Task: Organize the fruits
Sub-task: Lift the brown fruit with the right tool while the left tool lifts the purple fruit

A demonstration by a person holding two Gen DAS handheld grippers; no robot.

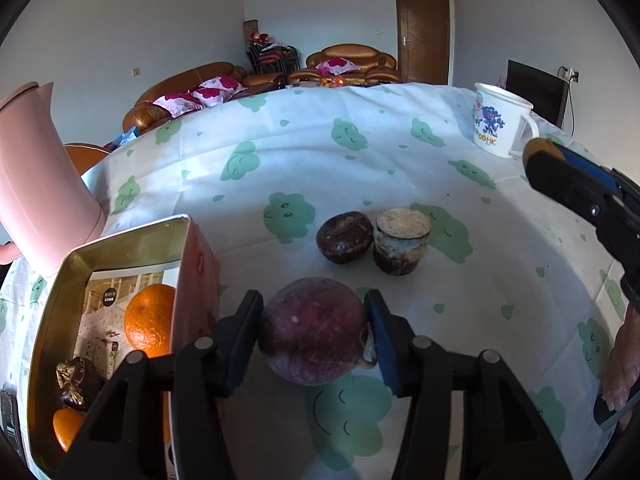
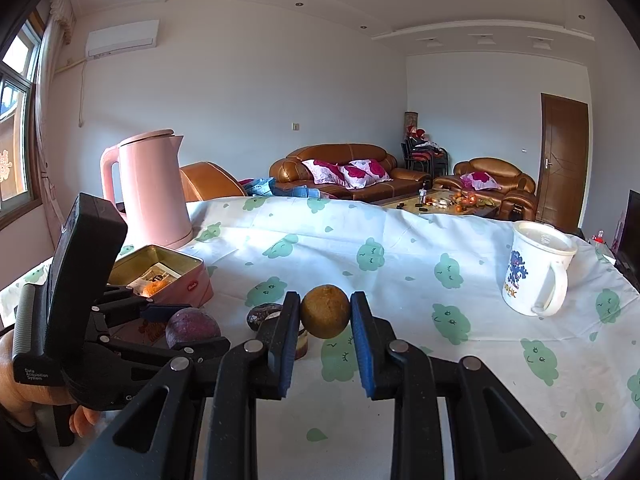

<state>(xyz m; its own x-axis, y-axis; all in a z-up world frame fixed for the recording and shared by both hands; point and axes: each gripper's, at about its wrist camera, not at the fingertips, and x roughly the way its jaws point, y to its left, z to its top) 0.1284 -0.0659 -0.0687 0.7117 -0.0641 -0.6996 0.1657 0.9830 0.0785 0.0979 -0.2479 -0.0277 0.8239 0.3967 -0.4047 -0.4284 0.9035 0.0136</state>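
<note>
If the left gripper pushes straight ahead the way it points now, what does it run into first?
The left gripper, shut on the purple fruit, would likely carry it into the two dark brown fruits on the tablecloth just ahead, unless it is held high enough to pass over; height is unclear.

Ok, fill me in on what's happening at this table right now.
A person is sorting fruit with two handheld grippers. The left gripper is shut on a purple fruit beside the open pink tin, which already holds an orange and other pieces. The right gripper is shut on a brown round fruit. Two dark cut fruit pieces sit on the cloud-print tablecloth.
</note>
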